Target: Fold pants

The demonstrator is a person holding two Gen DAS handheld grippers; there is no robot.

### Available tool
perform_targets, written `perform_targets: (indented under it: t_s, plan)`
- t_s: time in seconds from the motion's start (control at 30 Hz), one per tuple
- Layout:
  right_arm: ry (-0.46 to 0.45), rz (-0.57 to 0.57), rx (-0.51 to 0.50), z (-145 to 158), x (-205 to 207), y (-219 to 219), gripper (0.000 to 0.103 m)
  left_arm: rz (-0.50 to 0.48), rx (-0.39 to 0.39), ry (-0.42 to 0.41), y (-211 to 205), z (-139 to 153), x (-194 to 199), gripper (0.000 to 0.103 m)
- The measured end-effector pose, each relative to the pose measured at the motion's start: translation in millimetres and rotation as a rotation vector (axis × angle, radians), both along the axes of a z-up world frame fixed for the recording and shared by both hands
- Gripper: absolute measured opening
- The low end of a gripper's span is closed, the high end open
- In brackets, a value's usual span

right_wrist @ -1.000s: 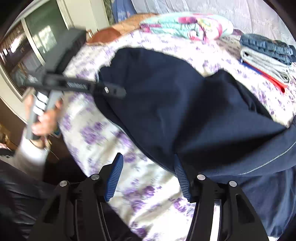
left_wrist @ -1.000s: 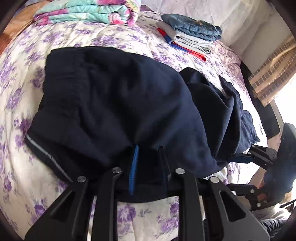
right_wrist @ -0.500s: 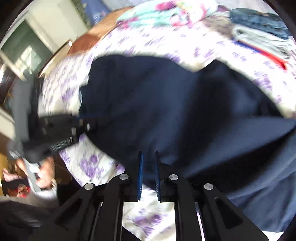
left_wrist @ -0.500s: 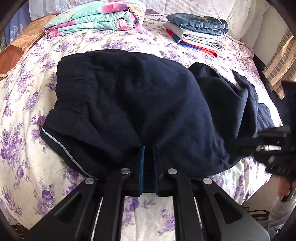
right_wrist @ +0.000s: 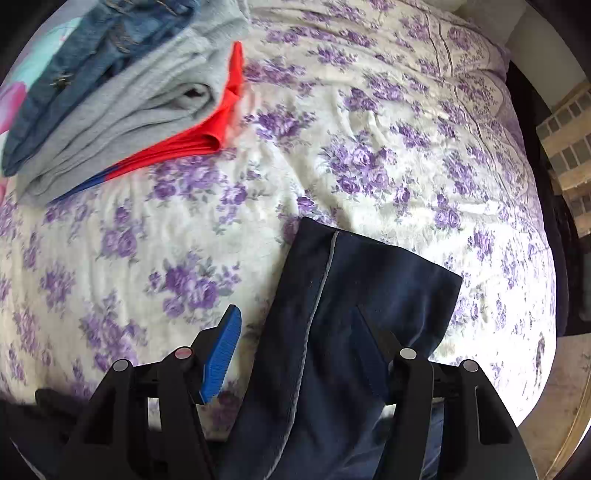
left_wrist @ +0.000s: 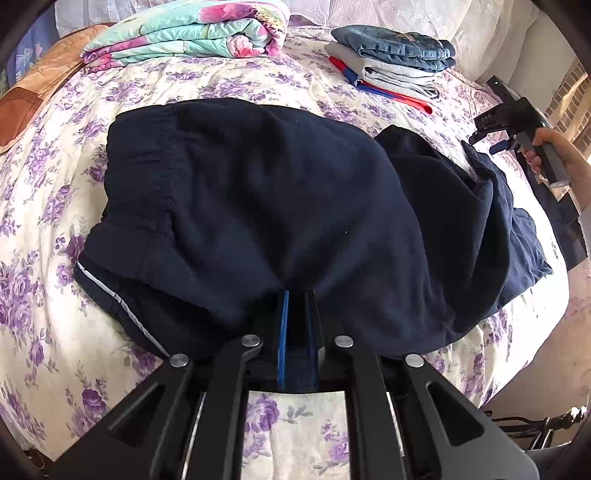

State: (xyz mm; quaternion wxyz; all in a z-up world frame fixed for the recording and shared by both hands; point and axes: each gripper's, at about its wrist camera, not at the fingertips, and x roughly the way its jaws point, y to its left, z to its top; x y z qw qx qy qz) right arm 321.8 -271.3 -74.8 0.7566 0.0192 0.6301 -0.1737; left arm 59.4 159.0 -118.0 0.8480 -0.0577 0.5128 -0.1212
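Dark navy pants (left_wrist: 258,206) lie bunched on the floral bedspread, waistband at the left, legs heaped to the right. My left gripper (left_wrist: 297,295) is shut on the pants' near edge, with cloth between its blue pads. In the right wrist view a navy pant leg end (right_wrist: 354,302) with a grey side stripe lies flat on the bed. My right gripper (right_wrist: 295,317) is open above it, jaws wide to either side of the leg. The right gripper also shows in the left wrist view (left_wrist: 498,142), held over the far right leg.
A stack of folded jeans, grey and red clothes (left_wrist: 395,62) lies at the back of the bed, and shows in the right wrist view (right_wrist: 110,96). A folded floral quilt (left_wrist: 188,33) lies back left. The bed's right edge (right_wrist: 546,295) drops to the floor.
My right gripper let go of the pants' near edge, opened wide and swung right to the leg end. My left gripper stays shut on the cloth.
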Motion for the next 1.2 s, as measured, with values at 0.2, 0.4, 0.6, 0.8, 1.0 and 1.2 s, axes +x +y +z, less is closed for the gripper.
perform_targets:
  t_s: [0.2,0.4,0.6,0.8,1.0,1.2]
  plan:
    - [0.089,-0.027,0.002,-40,16,-6,0.063,-0.011,-0.025,0.014,4,-2,5,0.009]
    - [0.005,-0.012,0.037,-17,-14,-21,0.017,-0.017,-0.018,0.014,2,-2,5,0.009]
    - [-0.272,-0.008,0.116,68,-103,-51,0.016,-0.015,-0.008,0.015,1,-2,6,0.009]
    - [-0.466,-0.104,0.169,96,-233,-136,0.016,-0.012,0.008,0.013,-1,-1,5,0.009]
    - [-0.417,-0.278,0.32,-17,-328,-182,0.01,-0.014,0.011,0.037,-1,0,8,0.009]
    - [-0.537,-0.307,0.45,-56,-354,-191,0.008,-0.008,0.103,0.072,-13,10,11,0.009]
